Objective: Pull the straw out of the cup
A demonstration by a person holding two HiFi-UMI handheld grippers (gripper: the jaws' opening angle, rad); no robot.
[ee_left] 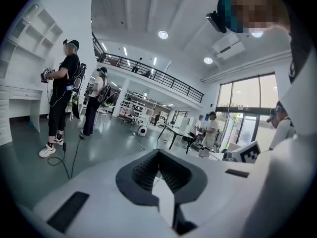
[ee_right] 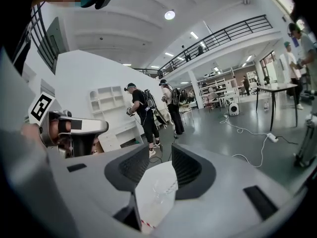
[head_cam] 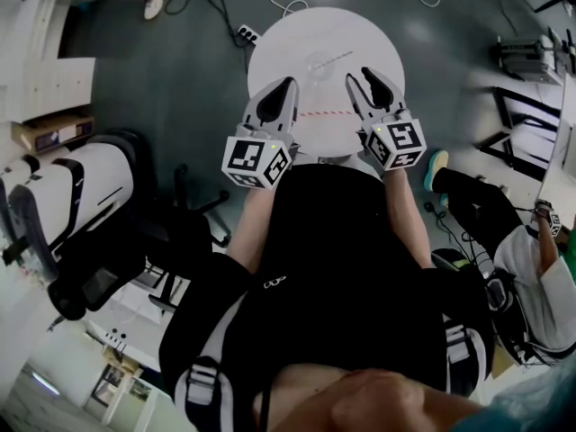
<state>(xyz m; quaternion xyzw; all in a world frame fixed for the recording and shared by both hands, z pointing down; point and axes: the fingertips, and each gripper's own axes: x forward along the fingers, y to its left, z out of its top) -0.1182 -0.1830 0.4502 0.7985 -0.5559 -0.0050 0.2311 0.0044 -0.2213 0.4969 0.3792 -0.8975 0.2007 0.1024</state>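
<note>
Striped straw (head_cam: pixel 326 112) lies flat and crosswise on the near part of the round white desk (head_cam: pixel 270 52), outside the cup (head_cam: pixel 319 64). It sits between the two grippers; its right end runs up against the right gripper (head_cam: pixel 362 77), contact unclear.

Right gripper: jaws wide apart, nothing between the pads. Through the gap its own view shows the clear cup (ee_right: pixel 159 192) farther off and a bit of the straw (ee_right: pixel 142 225) at the near edge.

Left gripper (head_cam: pixel 290 83): jaws drawn together at the tips, holding nothing, left of the cup.

Cup stands upright, farther away than the straw, about level with both gripper tips.

A thin pale line (head_cam: pixel 335 58) slants from the cup toward the far right; too faint to identify.

Power strip (head_cam: pixel 245 34) and cables on the floor beyond the desk. Nothing stands between grippers and cup.

Near desk edge hidden by the grippers' marker cubes.
</note>
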